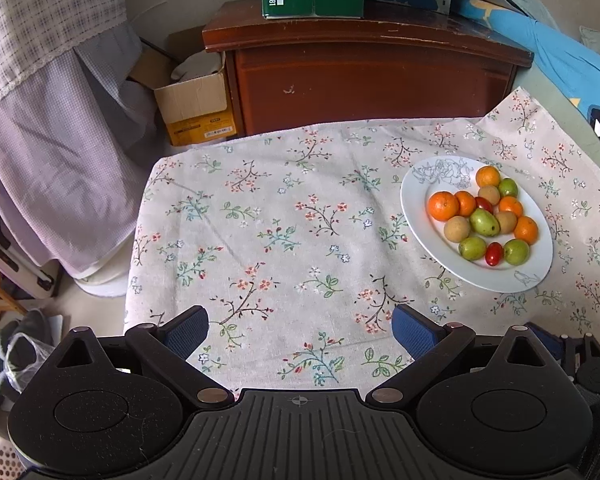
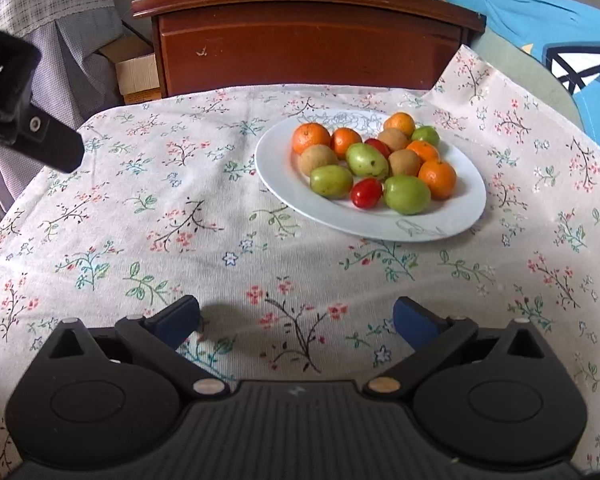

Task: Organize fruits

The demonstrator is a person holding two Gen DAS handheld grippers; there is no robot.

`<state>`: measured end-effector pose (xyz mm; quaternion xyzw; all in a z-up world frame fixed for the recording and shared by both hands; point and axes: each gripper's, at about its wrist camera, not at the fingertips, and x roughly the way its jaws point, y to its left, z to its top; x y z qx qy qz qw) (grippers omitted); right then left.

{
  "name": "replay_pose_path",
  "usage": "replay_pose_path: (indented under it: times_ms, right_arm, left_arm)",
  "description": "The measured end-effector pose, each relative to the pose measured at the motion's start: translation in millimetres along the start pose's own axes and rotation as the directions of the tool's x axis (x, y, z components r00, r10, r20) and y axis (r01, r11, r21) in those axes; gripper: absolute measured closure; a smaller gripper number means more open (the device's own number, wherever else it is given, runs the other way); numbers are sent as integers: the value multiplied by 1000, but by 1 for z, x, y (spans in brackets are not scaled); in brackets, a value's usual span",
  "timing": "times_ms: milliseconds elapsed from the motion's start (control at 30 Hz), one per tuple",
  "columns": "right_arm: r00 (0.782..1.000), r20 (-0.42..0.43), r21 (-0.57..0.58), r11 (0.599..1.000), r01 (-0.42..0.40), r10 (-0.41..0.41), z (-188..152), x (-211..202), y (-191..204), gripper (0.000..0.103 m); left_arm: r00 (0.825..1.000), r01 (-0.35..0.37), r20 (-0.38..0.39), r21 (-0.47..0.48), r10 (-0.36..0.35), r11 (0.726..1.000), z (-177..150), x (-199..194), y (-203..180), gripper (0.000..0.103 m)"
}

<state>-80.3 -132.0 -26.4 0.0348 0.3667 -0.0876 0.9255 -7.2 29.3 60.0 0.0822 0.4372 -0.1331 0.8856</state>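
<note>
Floral tablecloth (image 2: 260, 264) lies bare before both tongs (image 1: 300, 330) (image 2: 296, 320), released; fruit plate (image 2: 452, 216) beyond.

Bare tablecloth (image 2: 148, 216) left and front of plate (image 2: 452, 216): open approach. Cabinet (image 2: 300, 52) blocks far edge (fruit crowds plate centre).

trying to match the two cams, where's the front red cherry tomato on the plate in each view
Left wrist: the cherry tomato sits right of centre, near the plate's front rim.
Right wrist: the same tomato sits upper centre, between two green fruits.
Shared landmark: the white plate.
</note>
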Motion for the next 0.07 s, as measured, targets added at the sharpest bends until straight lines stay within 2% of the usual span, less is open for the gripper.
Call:
replay_pose_path:
  times_ms: [67]
  right_arm:
    - [1000, 23, -9, 1000, -17, 18, 3, 6, -1, 1]
  left_arm:
    - [1000, 7, -14, -13, -7, 1000, 0, 4, 3, 4]
